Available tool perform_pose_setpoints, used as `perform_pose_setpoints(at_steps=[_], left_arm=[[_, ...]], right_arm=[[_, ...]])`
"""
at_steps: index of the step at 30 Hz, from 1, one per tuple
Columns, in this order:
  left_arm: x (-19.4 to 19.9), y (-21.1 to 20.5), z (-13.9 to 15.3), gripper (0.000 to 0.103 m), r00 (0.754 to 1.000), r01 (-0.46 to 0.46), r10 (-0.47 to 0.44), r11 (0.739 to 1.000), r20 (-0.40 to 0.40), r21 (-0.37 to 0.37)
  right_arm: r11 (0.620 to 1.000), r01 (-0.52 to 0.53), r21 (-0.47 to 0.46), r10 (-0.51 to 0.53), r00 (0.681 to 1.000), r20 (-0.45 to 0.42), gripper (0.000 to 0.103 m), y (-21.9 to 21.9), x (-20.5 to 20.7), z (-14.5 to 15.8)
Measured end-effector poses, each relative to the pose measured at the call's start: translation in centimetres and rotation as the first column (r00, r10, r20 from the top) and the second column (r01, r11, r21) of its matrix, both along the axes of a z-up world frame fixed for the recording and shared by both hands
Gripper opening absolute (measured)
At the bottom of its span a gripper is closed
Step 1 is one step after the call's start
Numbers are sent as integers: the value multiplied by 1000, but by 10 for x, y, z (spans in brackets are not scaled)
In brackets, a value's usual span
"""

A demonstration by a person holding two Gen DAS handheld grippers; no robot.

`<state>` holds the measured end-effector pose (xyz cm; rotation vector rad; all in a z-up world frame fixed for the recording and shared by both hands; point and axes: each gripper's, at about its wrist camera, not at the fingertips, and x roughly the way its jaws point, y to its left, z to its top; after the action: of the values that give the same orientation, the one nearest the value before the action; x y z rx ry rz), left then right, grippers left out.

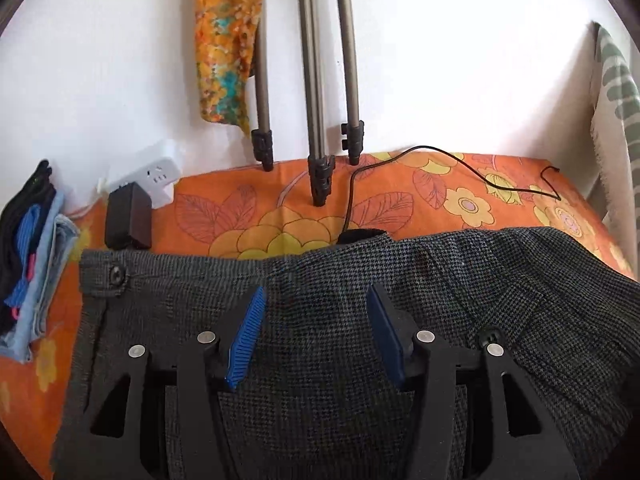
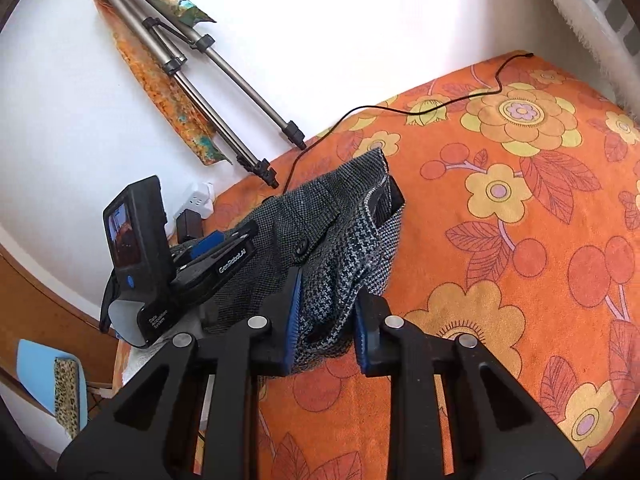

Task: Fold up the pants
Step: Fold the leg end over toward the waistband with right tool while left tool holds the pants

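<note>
Dark grey houndstooth pants (image 1: pixel 340 312) lie on an orange flowered bedsheet (image 1: pixel 280 216), waistband and button at the left. My left gripper (image 1: pixel 316 300) is open, its blue pads (image 1: pixel 248 336) spread just above the cloth near the waistband. In the right wrist view my right gripper (image 2: pixel 328 300) is shut on a raised bunch of the pants (image 2: pixel 340 232), lifted off the sheet (image 2: pixel 520 240). The left gripper's body with its camera (image 2: pixel 136 256) shows to the left of the lifted cloth.
A tripod (image 1: pixel 316 80) and a patterned cloth (image 1: pixel 224 40) lean on the white wall. A white power strip and black adapter (image 1: pixel 128 216) sit at the back left. Folded clothes (image 1: pixel 32 264) are stacked at left. A black cable (image 1: pixel 440 160) runs across the sheet.
</note>
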<state>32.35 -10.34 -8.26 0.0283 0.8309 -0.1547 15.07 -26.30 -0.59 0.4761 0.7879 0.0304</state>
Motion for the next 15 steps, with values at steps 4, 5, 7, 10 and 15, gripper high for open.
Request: perform_pose_setpoints(at_steps=[4, 5, 7, 10, 15], left_arm=[[-26, 23, -3, 53, 996, 27, -33, 997, -86, -66], [-29, 22, -8, 53, 994, 46, -50, 998, -96, -38], [-30, 18, -22, 53, 987, 86, -84, 996, -139, 7], [-29, 20, -28, 53, 986, 76, -76, 997, -147, -4], [-48, 36, -6, 53, 991, 47, -58, 995, -122, -86]], right_arm=[[1000, -11, -8, 12, 1000, 27, 23, 11, 3, 9], [1000, -15, -15, 16, 999, 32, 23, 15, 4, 10], [999, -21, -26, 22, 999, 40, 23, 21, 6, 13], [1000, -22, -22, 23, 999, 48, 23, 26, 6, 16], [999, -33, -34, 36, 996, 81, 23, 32, 6, 27]])
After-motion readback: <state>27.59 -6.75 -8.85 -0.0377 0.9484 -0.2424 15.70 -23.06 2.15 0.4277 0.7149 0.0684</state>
